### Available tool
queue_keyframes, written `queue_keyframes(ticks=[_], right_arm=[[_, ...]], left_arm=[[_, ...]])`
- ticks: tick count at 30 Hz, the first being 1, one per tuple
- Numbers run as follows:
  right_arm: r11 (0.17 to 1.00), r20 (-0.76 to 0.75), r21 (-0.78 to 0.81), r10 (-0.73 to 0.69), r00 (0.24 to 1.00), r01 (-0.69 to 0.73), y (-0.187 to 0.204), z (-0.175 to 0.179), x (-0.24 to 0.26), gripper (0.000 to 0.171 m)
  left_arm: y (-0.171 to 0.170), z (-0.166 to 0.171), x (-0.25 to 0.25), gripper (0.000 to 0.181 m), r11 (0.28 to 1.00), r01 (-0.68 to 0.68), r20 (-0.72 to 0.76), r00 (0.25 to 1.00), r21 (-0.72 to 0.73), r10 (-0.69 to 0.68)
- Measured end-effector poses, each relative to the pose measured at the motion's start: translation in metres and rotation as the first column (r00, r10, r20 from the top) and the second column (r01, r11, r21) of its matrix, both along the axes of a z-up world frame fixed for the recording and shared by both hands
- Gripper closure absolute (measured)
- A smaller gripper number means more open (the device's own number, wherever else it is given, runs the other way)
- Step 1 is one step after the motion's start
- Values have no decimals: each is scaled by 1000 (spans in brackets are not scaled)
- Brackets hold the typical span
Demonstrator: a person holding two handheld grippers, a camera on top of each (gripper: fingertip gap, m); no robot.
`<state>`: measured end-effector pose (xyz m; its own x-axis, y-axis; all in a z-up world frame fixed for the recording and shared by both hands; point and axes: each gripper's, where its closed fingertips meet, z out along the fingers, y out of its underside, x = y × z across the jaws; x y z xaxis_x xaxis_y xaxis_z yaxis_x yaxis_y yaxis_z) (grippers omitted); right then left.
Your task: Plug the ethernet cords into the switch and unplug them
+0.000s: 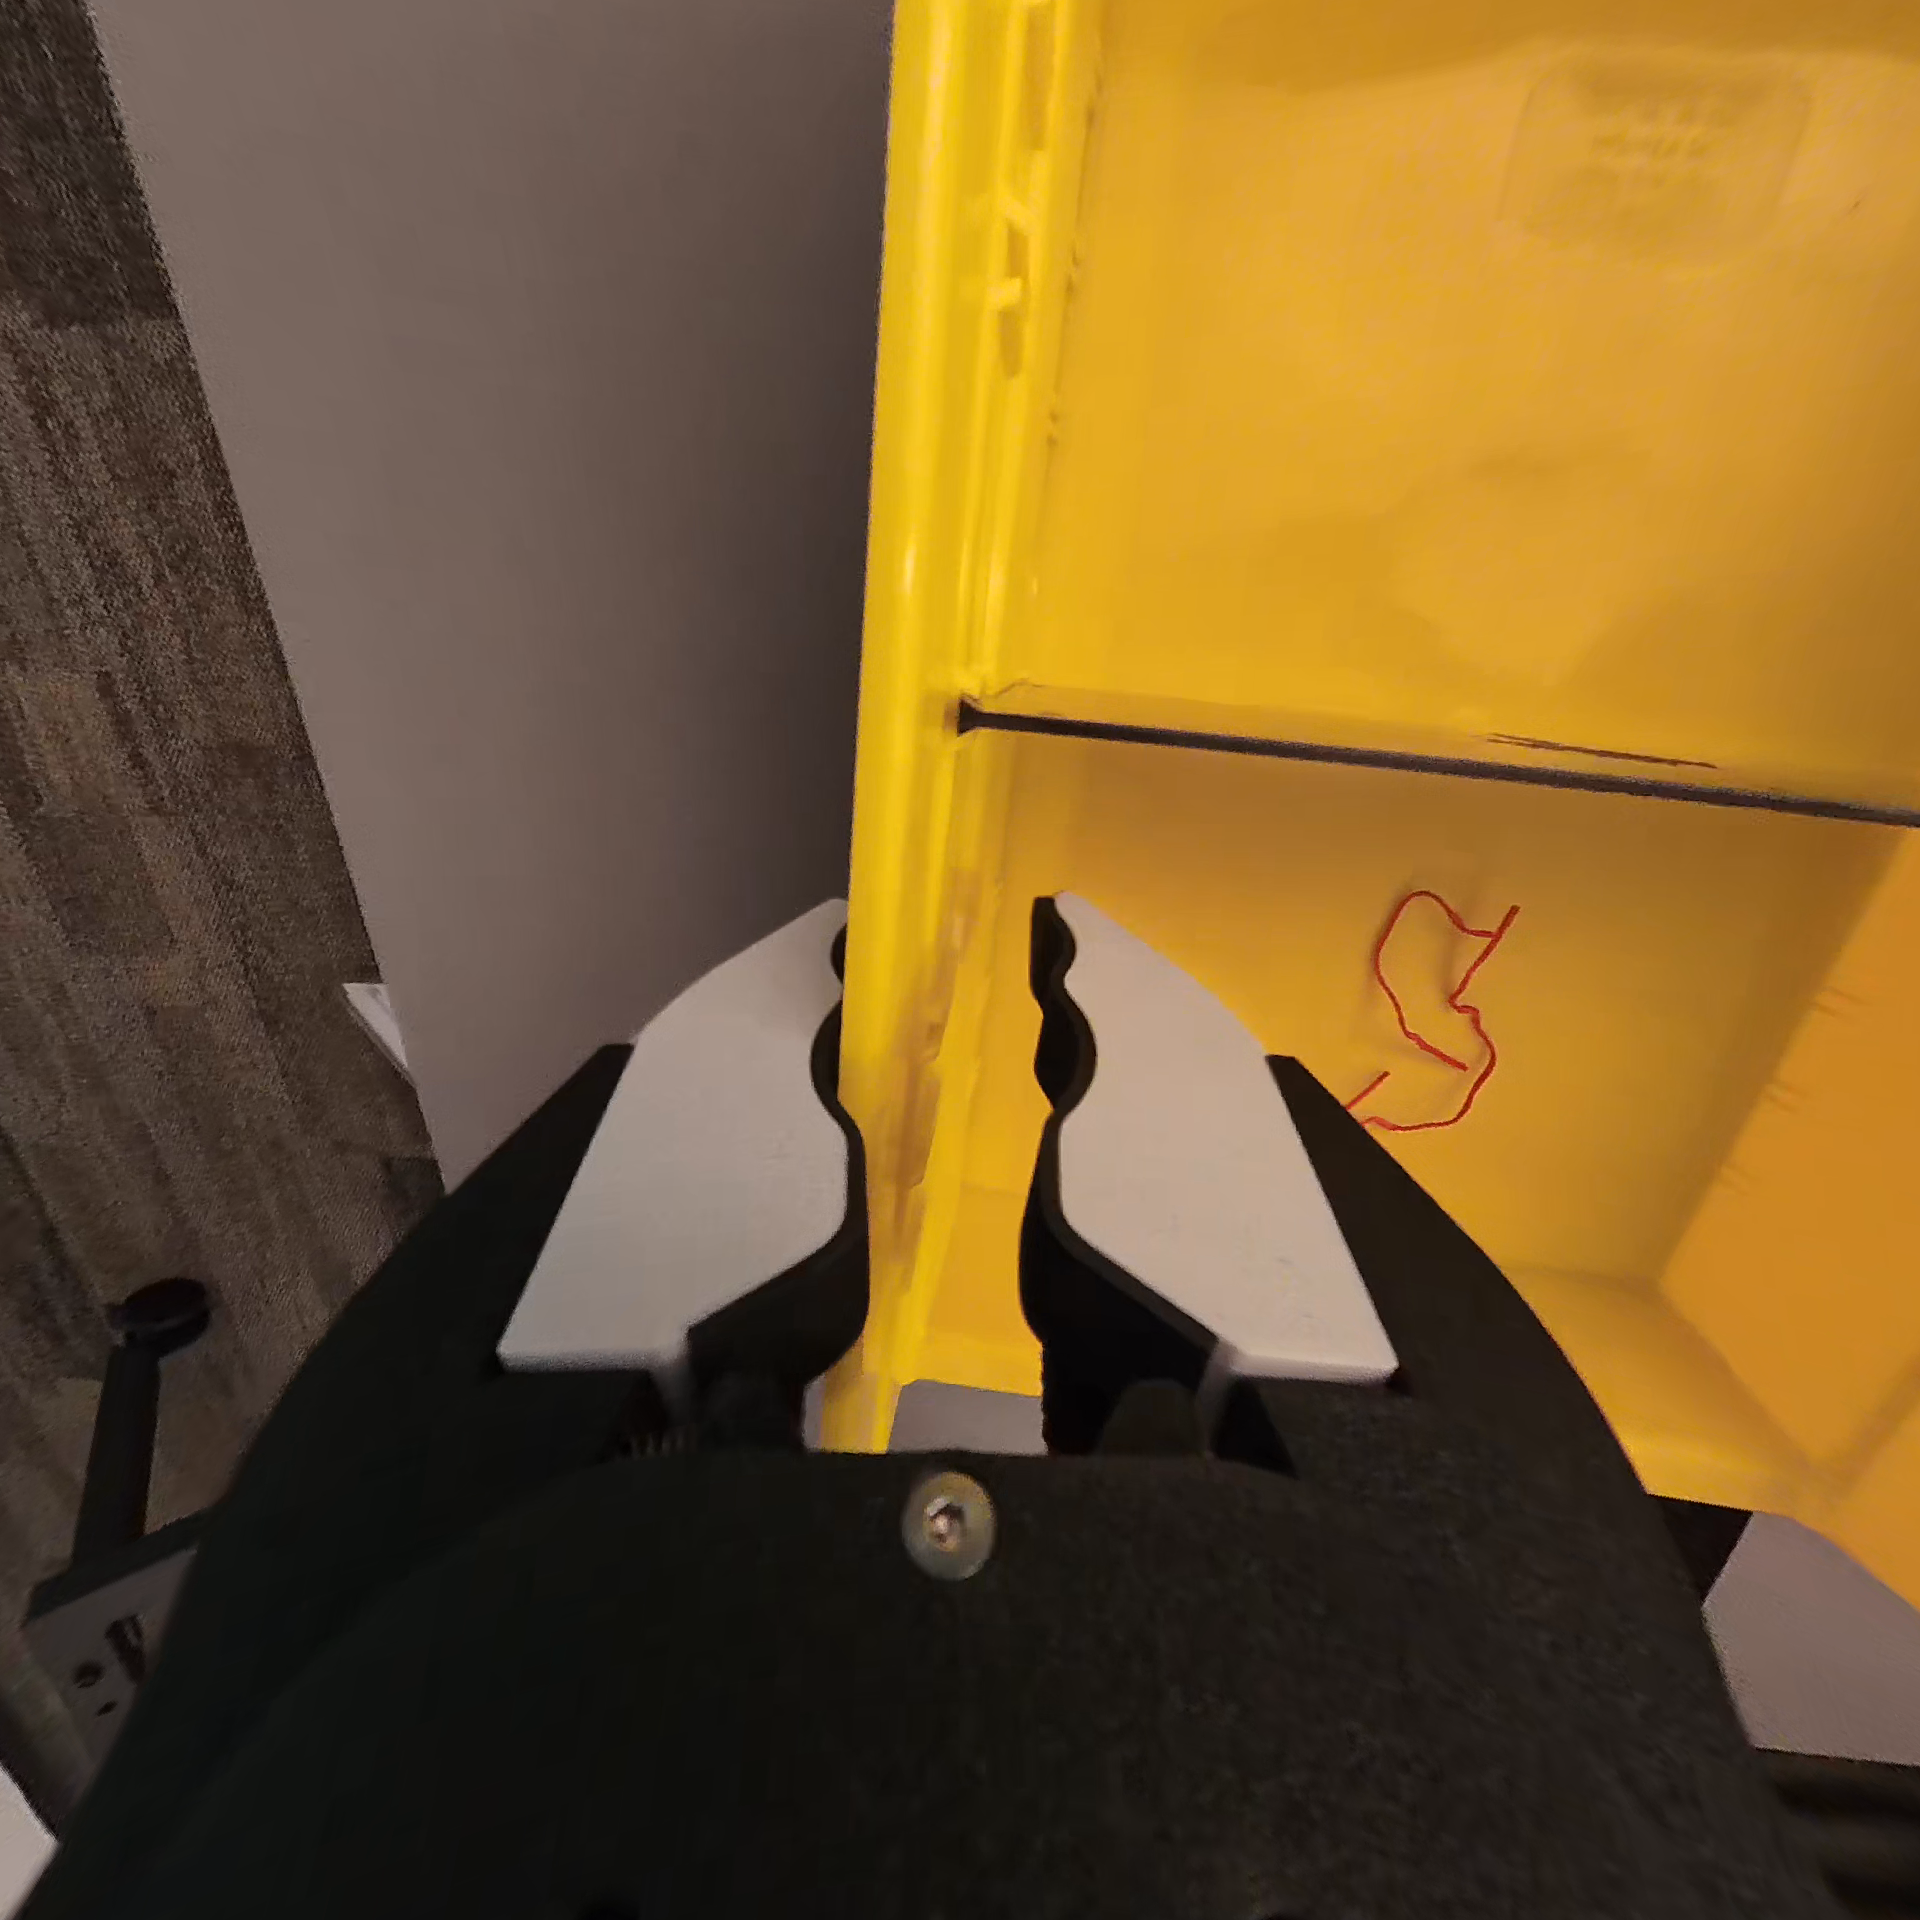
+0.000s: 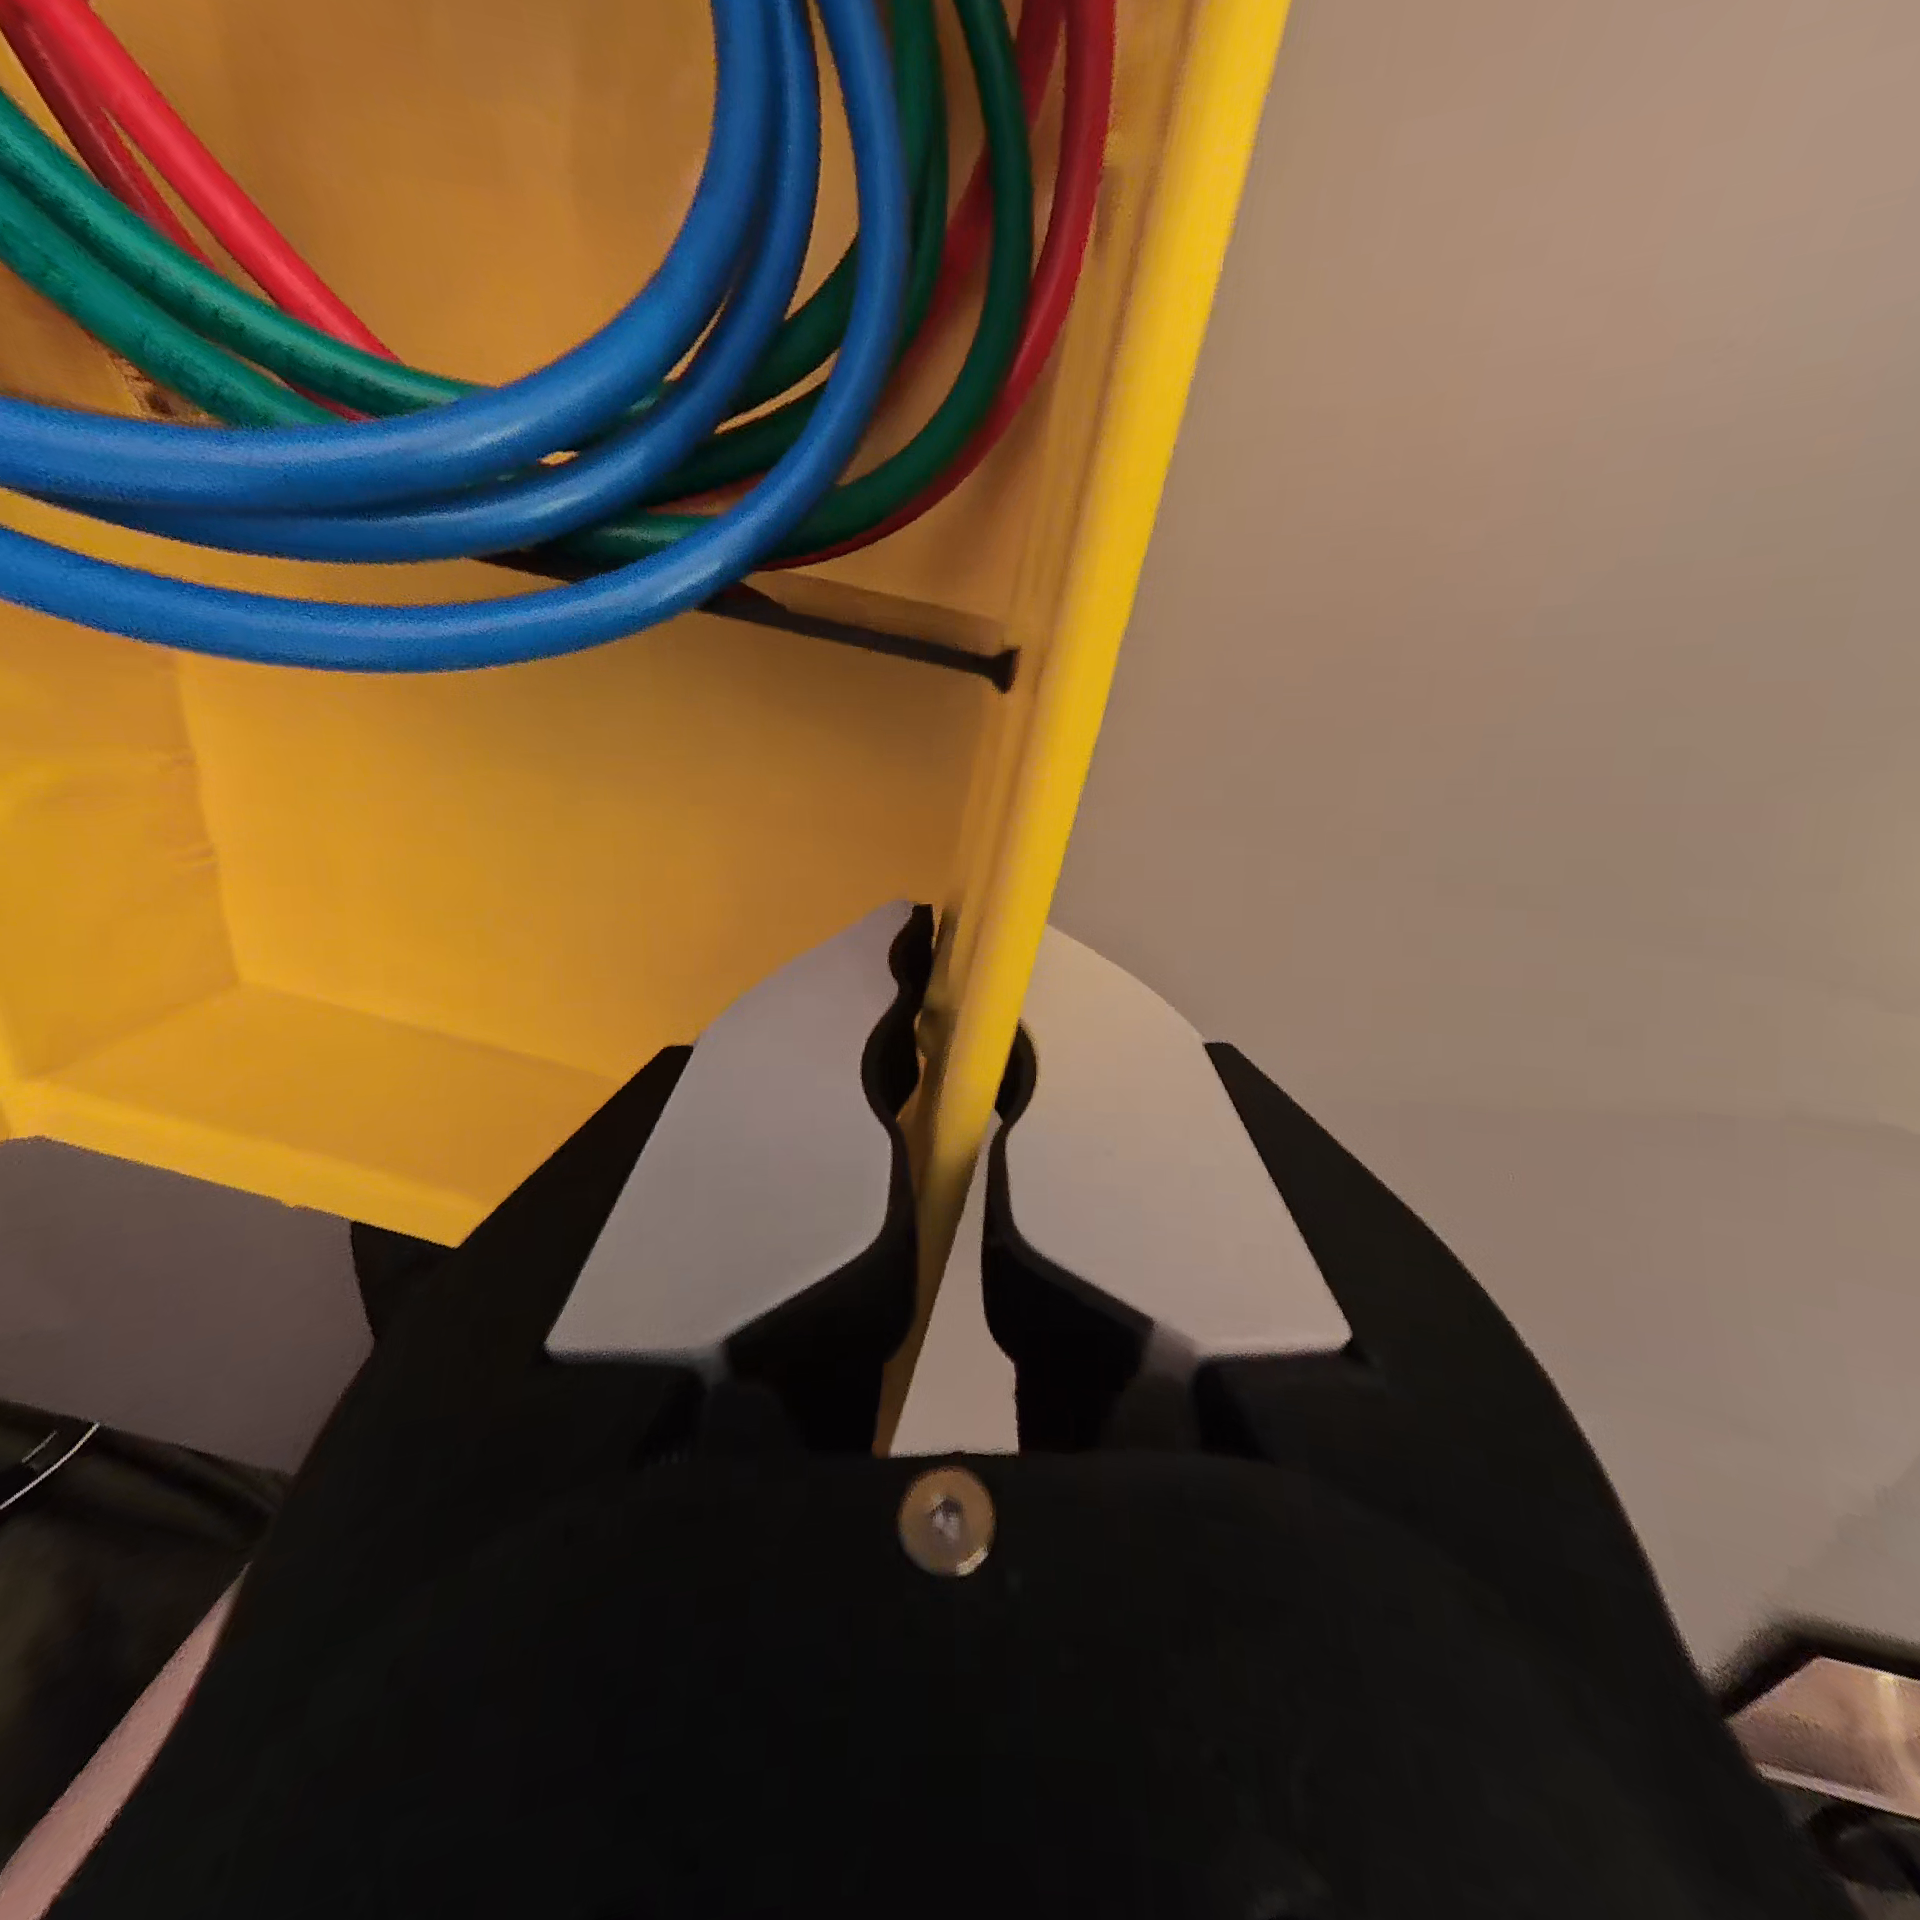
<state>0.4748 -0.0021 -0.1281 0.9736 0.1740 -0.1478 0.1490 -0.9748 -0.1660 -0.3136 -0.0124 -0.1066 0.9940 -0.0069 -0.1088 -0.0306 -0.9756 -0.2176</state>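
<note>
- The ethernet cords [image 2: 436,457], blue, green and red, lie coiled in the far compartment of a yellow bin [image 1: 1351,520]; no switch is in view.
- Right gripper [image 2: 961,997]: jaws pinched on the bin's right wall.
- Left gripper [image 1: 935,977]: jaws straddle the left wall, the inner one apart from it.
- Risk, as I judge it: that looser left hold could let the bin tilt and the cords spill.
- A faint embossed panel and a red scribble [image 1: 1439,1008]; neither is legible.

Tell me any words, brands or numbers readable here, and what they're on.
No text is readable.
Yellow bin: a faint moulded patch on its inner face, too blurred to read.
Red squiggle below it: a loose line, not letters.
Cables: no markings visible.
</note>
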Motion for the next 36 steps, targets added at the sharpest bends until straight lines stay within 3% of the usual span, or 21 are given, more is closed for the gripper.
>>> queue_keyframes(ticks=[5,12,21,26,31,34,36], right_arm=[[997,9,-77,17,1000,-16,-8,1,-14,162],[985,16,-160,62,998,-58,-10,2,-48,163],[958,1,-240,163,987,-158,-5,4,-125,163],[942,-6,-220,259,966,-254,-3,4,-166,161],[934,54,-199,314,948,-298,-3,5,-176,156],[952,128,-167,278,952,-255,-8,17,-168,145],[982,164,-64,187,969,-179,-10,34,-165,143]], left_arm=[[-5,-1,-1,164,1000,8,-21,1000,-26,-8],[-11,-3,16,169,996,60,38,998,-60,-57],[-24,-4,70,159,954,220,1,974,-202,-225],[-25,-5,95,154,924,299,-26,949,-237,-314],[-24,-1,119,152,904,372,-20,923,-210,-384],[-27,6,125,144,896,403,-4,912,-188,-411],[-32,13,125,142,892,420,0,905,-169,-426]])
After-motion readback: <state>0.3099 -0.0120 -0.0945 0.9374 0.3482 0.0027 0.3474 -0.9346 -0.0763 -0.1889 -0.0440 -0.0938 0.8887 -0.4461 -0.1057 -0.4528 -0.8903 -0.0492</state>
